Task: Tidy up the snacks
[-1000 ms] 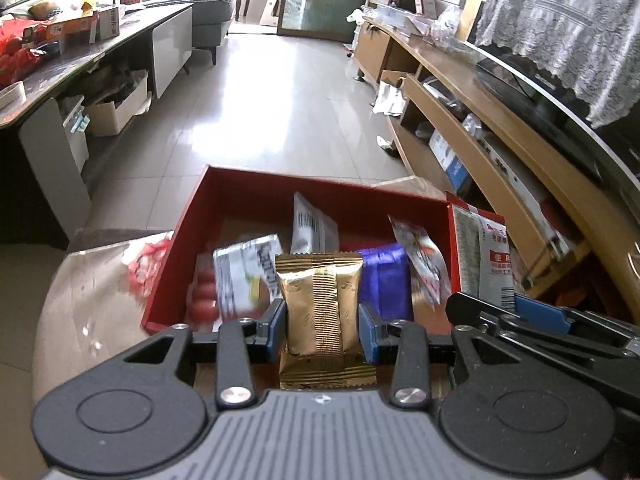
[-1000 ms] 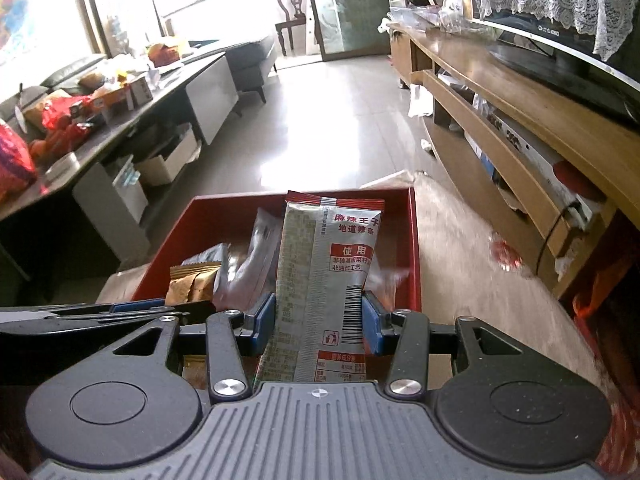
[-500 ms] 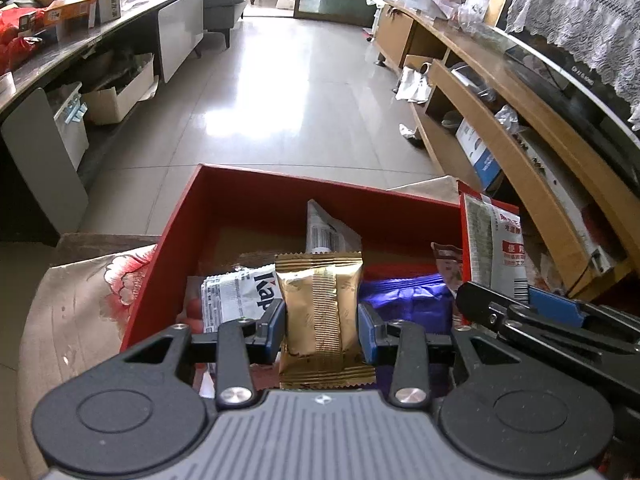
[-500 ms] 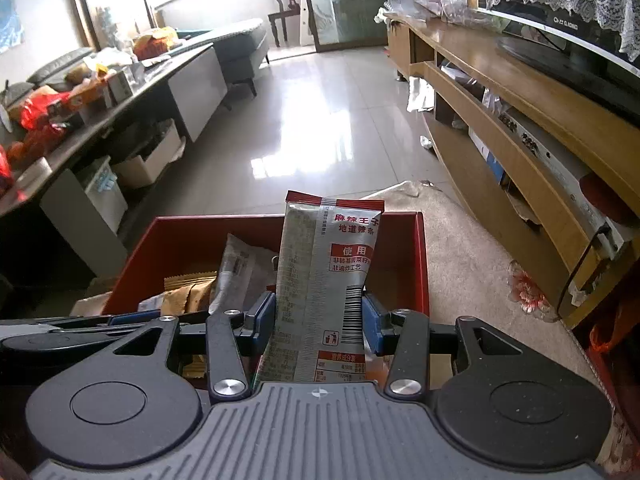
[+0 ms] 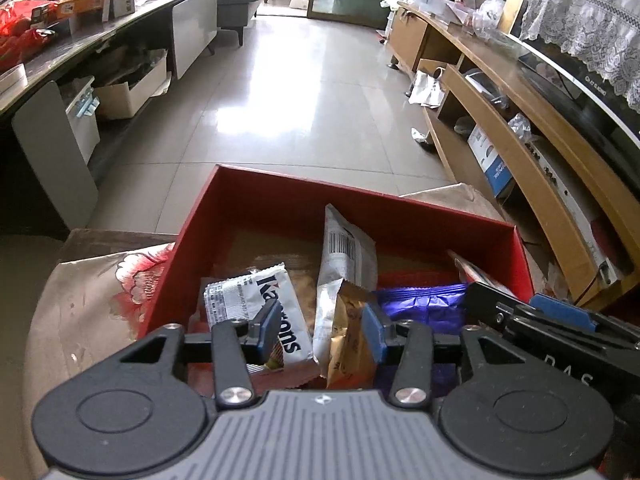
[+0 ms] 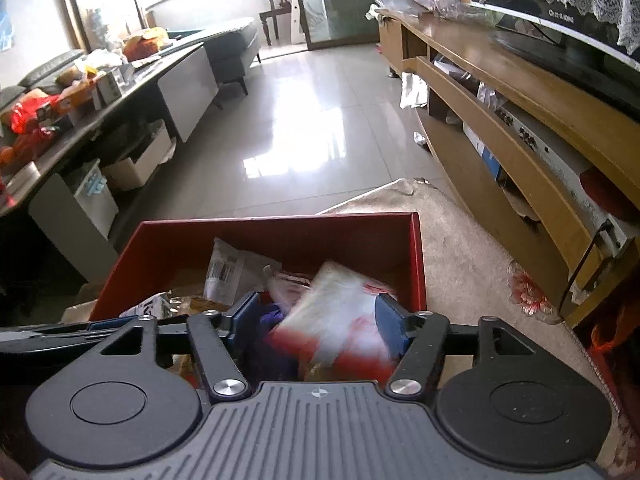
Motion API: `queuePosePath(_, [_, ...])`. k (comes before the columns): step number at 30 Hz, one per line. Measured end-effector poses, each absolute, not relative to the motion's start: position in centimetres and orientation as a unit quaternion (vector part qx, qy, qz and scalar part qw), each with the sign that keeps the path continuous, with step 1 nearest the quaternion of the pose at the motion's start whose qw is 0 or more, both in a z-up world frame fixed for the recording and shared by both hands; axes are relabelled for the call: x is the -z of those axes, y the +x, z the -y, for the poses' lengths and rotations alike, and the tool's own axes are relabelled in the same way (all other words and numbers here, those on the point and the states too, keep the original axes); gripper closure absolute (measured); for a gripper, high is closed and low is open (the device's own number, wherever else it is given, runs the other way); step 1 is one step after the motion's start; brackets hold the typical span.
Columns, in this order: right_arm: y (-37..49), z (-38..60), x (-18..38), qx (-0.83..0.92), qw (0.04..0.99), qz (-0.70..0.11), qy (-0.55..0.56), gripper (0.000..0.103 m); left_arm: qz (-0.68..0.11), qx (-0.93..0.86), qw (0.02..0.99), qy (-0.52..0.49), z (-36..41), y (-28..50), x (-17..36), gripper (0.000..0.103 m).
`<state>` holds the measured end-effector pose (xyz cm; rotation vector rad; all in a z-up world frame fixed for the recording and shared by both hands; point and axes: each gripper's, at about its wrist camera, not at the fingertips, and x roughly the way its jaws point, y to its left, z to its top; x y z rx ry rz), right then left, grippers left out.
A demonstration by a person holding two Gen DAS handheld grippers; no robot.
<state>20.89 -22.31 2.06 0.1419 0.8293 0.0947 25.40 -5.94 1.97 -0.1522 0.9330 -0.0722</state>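
A red box [image 5: 280, 186] on a floral cloth holds several snack packets. My left gripper [image 5: 320, 330] hovers over its near side with jaws opening. The gold packet [image 5: 352, 340] stands loose between them, leaning against the right pad and clear of the left one. Beside it lie a white printed packet [image 5: 260, 304], a barcode packet [image 5: 346, 248] and a purple packet [image 5: 420, 304]. My right gripper [image 6: 318, 320] is over the red box [image 6: 280, 222] too, jaws opening. The white-and-red packet [image 6: 336, 320] is blurred and tipped between them, dropping free.
The floral cloth [image 5: 88, 312] covers the surface under the box. A long wooden TV cabinet [image 5: 520, 152] runs along the right. A dark cluttered low table [image 5: 80, 48] stands left. Shiny tiled floor [image 5: 300, 100] lies beyond the box.
Both grippers' jaws have spread apart. The gold packet slumped right out of the left grip. The upright white-and-red packet fell from the right grip into the box.
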Motion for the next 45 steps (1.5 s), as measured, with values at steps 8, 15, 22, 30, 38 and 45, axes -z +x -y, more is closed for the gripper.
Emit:
queuePosePath(8, [20.6,22.4,-2.7,-0.049,0.914,-0.395,0.074,0.029,-0.442,0.039,0.892,-0.085,5.2,24.6,-2.8,0.049])
queuePosePath(15, [19.2,23.0,-3.9,-0.046,0.918,-0.383,0.091,0.023,-0.435,0.046,0.896,-0.076,5.0,22.8,-3.5,0.041])
queuePosePath(22, [16.9,22.6,-4.3,-0.038,0.922,-0.376,0.081,0.02,-0.437,0.039,0.895,-0.079,4.3,20.9,-3.5,0.035])
queuePosePath(30, [14.5,22.3,-3.4,-0.028,0.916,-0.394,0.071,0.018,-0.437,0.035,0.896,-0.064,4.0,17.6,-3.1,0.028])
queuePosePath(38, [11.0,22.7,-2.9,-0.014,0.912,-0.405,0.069,0.018,-0.426,0.028,0.903,-0.058,3.3,13.3,-2.6,0.015])
queuePosePath(45, [7.8,22.6,-2.5,-0.01,0.91,-0.411,0.061,0.017,-0.431,0.022,0.901,-0.04,3.2,10.0,-1.4,0.014])
